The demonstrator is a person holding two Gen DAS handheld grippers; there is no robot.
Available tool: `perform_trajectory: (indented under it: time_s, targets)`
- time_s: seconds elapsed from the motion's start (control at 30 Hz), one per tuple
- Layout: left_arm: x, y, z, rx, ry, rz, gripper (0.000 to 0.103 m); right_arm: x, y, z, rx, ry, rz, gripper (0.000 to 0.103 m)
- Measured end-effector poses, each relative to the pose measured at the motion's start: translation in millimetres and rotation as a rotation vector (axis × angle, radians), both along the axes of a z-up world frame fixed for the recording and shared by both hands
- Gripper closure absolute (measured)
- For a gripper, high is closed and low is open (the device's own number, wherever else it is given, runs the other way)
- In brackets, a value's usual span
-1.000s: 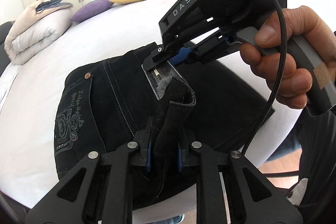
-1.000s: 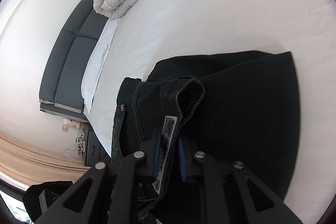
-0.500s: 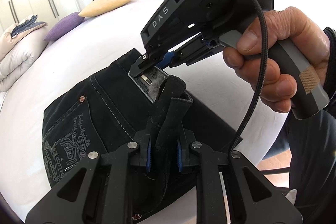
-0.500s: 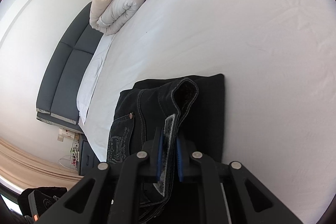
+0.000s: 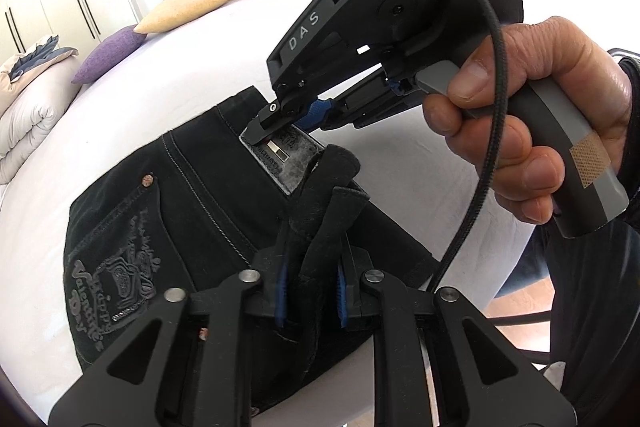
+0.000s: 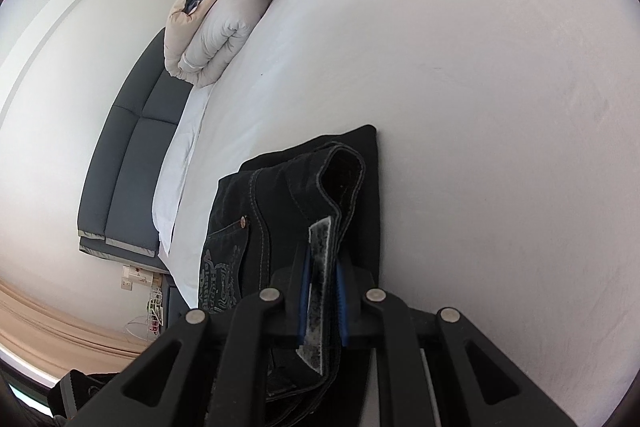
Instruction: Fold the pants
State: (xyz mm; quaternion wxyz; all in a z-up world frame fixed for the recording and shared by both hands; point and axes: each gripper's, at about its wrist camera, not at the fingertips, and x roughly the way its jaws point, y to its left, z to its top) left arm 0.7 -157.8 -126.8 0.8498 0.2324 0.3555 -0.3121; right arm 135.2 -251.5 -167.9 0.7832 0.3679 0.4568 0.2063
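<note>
Your left claw (image 5: 310, 301) and right claw (image 6: 323, 301) are both easing apart around the thick, stitched waistband of the black denim pants (image 5: 192, 211) on the smooth white bed (image 6: 460, 67).

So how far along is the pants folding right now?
Done: the pants are already folded into a compact stack on the bed. In hand: the left gripper and right gripper each pinch the waistband edge, lifted off the stack; both jaws are opening. Left: lay that edge flat and withdraw, probably the last step.
</note>
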Motion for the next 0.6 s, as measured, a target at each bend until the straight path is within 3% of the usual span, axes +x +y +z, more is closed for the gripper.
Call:
perform_trajectory:
  time_s: [0.13, 0.23, 0.27, 0.37, 0.43, 0.47, 0.5, 0.6]
  targets:
    - [6.7, 12.1, -5.7, -0.050, 0.030, 0.014, 0.071, -5.3, -5.9, -8.0, 0.038, -0.011, -0.005, 0.079]
    - [15.1, 40.2, 8.8, -0.192, 0.138, 0.019, 0.056, -14.6, -12.6, -0.6, 0.020, -0.020, -0.034, 0.069]
    - [16.2, 51.1, 14.7, -0.236, 0.155, 0.026, 0.056, -18.1, -16.6, 1.4, 0.001, -0.016, -0.057, 0.061]
    - [21.7, 86.5, 31.1, -0.335, 0.186, 0.061, 0.056, -29.9, -27.6, 10.5, 0.025, -0.026, -0.100, 0.061]
    - [32.7, 115.9, 42.2, -0.414, 0.202, 0.107, 0.056, -36.3, -23.0, 25.3, 0.029, -0.070, -0.084, 0.071]
    - [41.6, 130.1, 44.7, -0.449, 0.213, 0.131, 0.056, -37.1, -17.2, 31.0, 0.027, -0.083, -0.066, 0.086]
    - [53.4, 143.7, 44.6, -0.476, 0.227, 0.159, 0.056, -37.5, -9.4, 35.7, 0.020, -0.090, -0.048, 0.094]
    - [90.0, 176.3, 43.3, -0.509, 0.248, 0.210, 0.056, -33.6, 18.8, 36.0, -0.002, -0.083, 0.023, 0.095]
